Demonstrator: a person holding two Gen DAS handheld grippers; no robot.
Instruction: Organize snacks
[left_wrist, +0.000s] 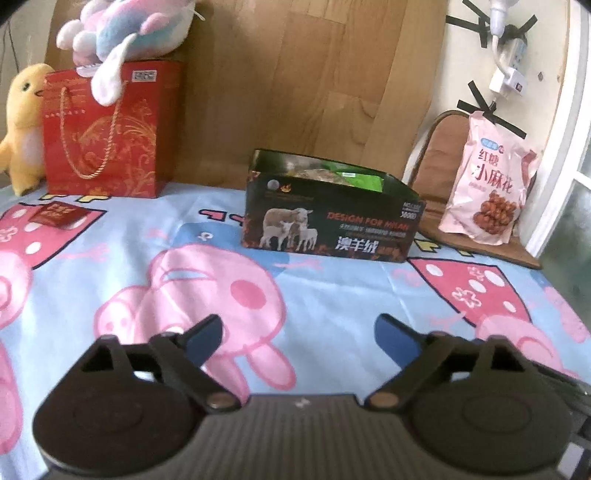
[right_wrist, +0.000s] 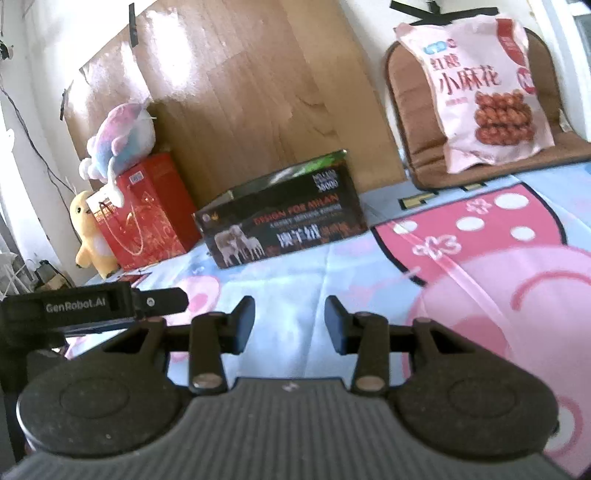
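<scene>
A dark open-topped box (left_wrist: 328, 225) printed with sheep stands on the cartoon sheet, with green and brown packets (left_wrist: 332, 173) showing inside it. In the right wrist view the same box (right_wrist: 284, 225) lies ahead to the left. A pink snack bag (left_wrist: 487, 184) leans on a brown cushion (left_wrist: 436, 162) at the right; the right wrist view shows this bag (right_wrist: 480, 92) at the upper right. My left gripper (left_wrist: 299, 334) is open wide over the sheet, nothing between its fingers. My right gripper (right_wrist: 290, 325) is open too and holds nothing. The left gripper's body (right_wrist: 92, 306) shows beside it.
A red gift bag (left_wrist: 107, 129) stands at the back left with a pastel plush (left_wrist: 125, 33) on top and a yellow plush (left_wrist: 22, 125) beside it. A small red packet (left_wrist: 55, 216) lies on the sheet (left_wrist: 332, 295). A wooden board (left_wrist: 295, 81) lines the back; a power strip (left_wrist: 509, 62) hangs on the wall.
</scene>
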